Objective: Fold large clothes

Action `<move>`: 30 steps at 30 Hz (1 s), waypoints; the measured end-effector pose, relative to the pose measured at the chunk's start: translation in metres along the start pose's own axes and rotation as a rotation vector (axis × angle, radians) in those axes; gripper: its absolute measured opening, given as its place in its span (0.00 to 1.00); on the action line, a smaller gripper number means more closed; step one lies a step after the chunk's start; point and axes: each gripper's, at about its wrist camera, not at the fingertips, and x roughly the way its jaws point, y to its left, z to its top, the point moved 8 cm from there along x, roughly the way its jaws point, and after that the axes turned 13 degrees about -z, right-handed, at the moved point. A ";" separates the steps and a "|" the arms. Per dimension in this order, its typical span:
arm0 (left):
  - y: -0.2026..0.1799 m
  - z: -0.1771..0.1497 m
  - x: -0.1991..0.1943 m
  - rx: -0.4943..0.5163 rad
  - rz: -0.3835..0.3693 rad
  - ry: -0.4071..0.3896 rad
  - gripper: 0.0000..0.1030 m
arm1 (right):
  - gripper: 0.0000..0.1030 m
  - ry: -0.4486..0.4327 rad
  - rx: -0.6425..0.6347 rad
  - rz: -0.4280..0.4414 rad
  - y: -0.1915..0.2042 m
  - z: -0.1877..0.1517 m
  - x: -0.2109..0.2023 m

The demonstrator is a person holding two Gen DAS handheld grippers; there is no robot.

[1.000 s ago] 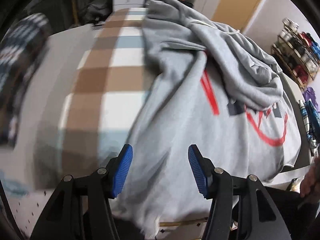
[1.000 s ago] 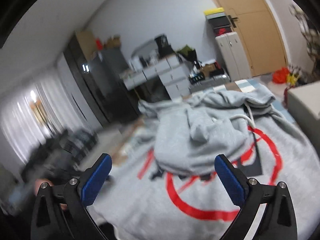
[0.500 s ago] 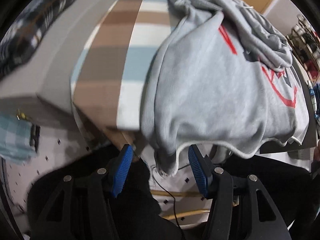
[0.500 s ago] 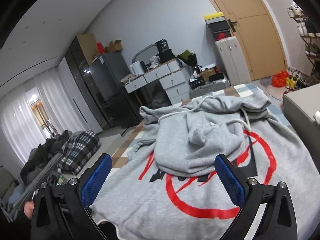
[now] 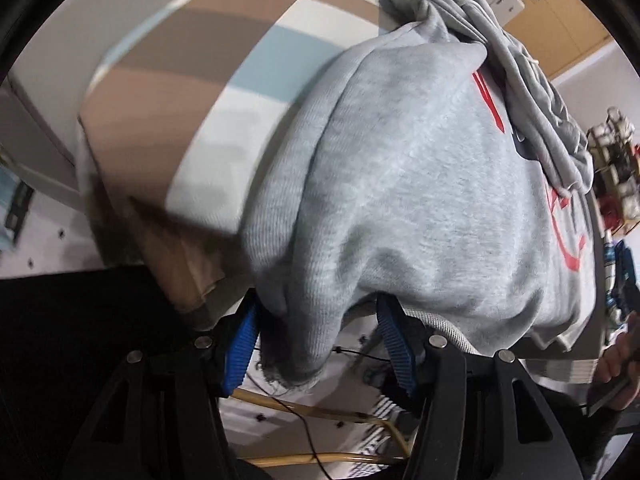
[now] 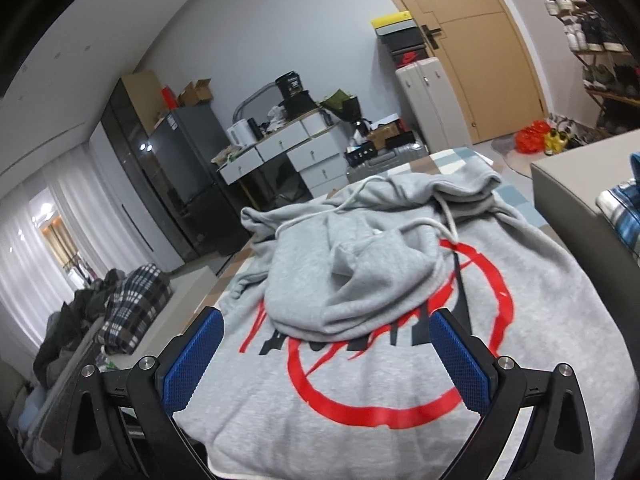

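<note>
A large grey fleece hooded sweatshirt with a red ring print (image 6: 400, 360) is found spread over a table covered by a brown, white and pale-blue checked cloth (image 5: 224, 92); its hood and white drawcord (image 6: 444, 216) are bunched toward the far end; its near hem is seen hanging over the table edge in the left wrist view.

The left gripper with blue ribbed pads (image 5: 316, 344) is observed pointing steeply down at that edge; its jaws are held partly apart; a drooping fold of the hem (image 5: 304, 352) is seen hanging between the pads; the left pad is just beside the cloth, but no pressing grip can be confirmed.

The right gripper (image 6: 326, 356) is noted low over the near part of the sweatshirt, jaws spread wide, nothing between them.

A plaid garment pile (image 6: 132, 304) is recorded well apart on the left.
</note>
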 end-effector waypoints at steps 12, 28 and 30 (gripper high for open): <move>-0.027 -0.017 -0.022 0.066 -0.226 0.025 0.01 | 1.00 0.047 0.067 -0.021 -0.016 -0.002 0.008; -0.129 -0.003 -0.087 0.062 -0.703 0.084 0.01 | 1.00 0.240 -0.182 0.448 0.160 -0.112 -0.038; -0.129 -0.007 -0.092 0.079 -0.709 0.085 0.01 | 1.00 0.171 -0.231 0.398 0.167 -0.122 -0.048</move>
